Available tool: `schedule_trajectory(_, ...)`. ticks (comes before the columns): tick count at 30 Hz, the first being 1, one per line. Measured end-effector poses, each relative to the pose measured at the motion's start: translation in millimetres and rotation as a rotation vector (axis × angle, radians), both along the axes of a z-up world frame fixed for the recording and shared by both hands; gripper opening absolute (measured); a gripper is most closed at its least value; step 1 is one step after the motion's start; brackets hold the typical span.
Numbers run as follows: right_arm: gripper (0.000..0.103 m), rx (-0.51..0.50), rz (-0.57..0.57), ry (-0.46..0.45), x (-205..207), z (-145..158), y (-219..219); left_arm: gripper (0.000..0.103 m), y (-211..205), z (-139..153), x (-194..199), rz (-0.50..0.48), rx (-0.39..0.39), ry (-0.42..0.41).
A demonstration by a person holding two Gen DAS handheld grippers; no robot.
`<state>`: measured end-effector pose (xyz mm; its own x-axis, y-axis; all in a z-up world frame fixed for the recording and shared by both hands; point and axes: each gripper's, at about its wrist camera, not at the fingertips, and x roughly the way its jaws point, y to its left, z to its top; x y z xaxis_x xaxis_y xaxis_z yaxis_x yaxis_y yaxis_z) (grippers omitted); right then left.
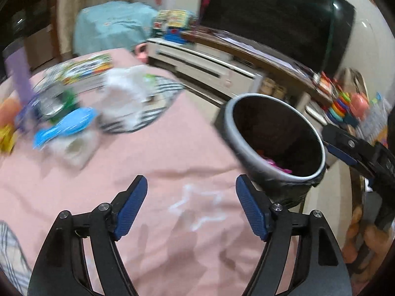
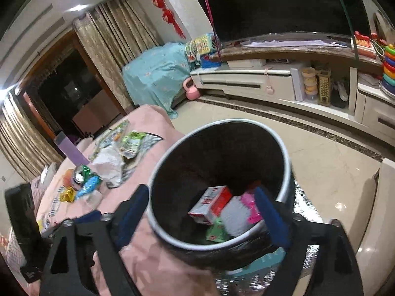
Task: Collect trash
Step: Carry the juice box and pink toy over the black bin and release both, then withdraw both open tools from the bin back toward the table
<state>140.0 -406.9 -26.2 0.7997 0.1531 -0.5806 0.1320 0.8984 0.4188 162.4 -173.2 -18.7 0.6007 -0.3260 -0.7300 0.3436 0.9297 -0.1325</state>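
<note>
Pink cloth (image 1: 172, 153) covers the surface, wrappers (image 2: 108, 162) heaped near its far edge; bin (image 2: 284, 153) beside it. Left gripper (image 1: 191, 207) and right gripper (image 2: 205, 212) both gape, empty.

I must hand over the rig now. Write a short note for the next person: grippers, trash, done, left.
Left gripper: open, empty, over the pink cloth.
Right gripper: open, empty, above the bin.
Done: a red and white carton, pink packet and green packet lie in the bin.
Left: white crumpled wrapper, green packets, blue wrapper and gold wrapper on the cloth.
</note>
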Motion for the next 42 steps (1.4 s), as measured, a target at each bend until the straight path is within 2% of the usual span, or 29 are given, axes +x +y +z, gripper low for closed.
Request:
schedule_trajectory(8, 0.101, 0.007, 0.105, -0.045, -4.6, 9.0, 68.3, 0.08, 67.8, -5.9, -13.1, 0.126, -0.001, 0.005)
schedule_trajectory(18, 0.101, -0.001, 0.246, 0.019, 11.4, -11.8, 144.1, 0.081, 153.6, -21.2, -29.2, 0.267, -0.032, 0.035)
schedule_trajectory(24, 0.101, 0.002, 0.299, 0.053, 18.7, -23.3, 169.1, 0.081, 183.7, -28.5, -28.9, 0.322, -0.043, 0.052)
schedule_trajectory(33, 0.101, -0.057, 0.412, 0.08, 39.2, -31.7, 207.8, 0.081, 218.3, -32.0, -15.1, 0.391, -0.035, 0.066)
schedule_trajectory(42, 0.101, -0.094, 0.501, 0.089, 66.0, -33.7, 237.2, 0.081, 253.4, -25.2, 22.6, 0.452, -0.001, 0.059)
